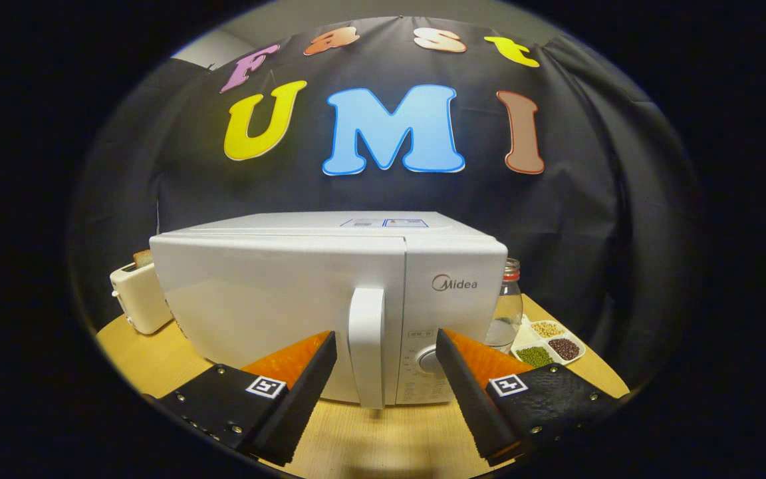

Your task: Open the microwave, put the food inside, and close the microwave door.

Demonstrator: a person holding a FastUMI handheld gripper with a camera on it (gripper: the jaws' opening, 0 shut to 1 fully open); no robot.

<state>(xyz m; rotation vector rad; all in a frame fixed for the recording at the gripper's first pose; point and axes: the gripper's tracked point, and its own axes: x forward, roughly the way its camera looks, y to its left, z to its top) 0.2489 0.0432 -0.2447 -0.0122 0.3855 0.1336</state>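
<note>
Right now the microwave (pixel 330 299) stands on the round wooden worktop (pixel 376 432), just ahead of the fingers (pixel 451 372), with its front turned slightly to one side. It is a white box with a plain, glossy white door that takes up most of the front. The door is closed, flush with the body. A tall white handle (pixel 366 346) runs upright along the door's right edge, and beside it sits the narrow control panel with a round dial (pixel 428 360) low down and a grey logo near the top. A small label lies flat on the microwave's top.

The fingers are spread wide and hold nothing. They sit apart from the microwave, one to each side of the handle, so that the handle shows in the gap between them; the right fingertip lies just in front of the dial. Each finger carries a small square marker.

To the left of the microwave, behind its corner, stands a cream toaster (pixel 137 296) with a slice of bread (pixel 143 258) sticking out of the top. To the right, partly hidden by the microwave, is a clear glass jar (pixel 508 309) with a red lid. Next to the jar lies a white divided dish (pixel 548 344) with green, dark red and pale beans, each sort in its own compartment
</note>
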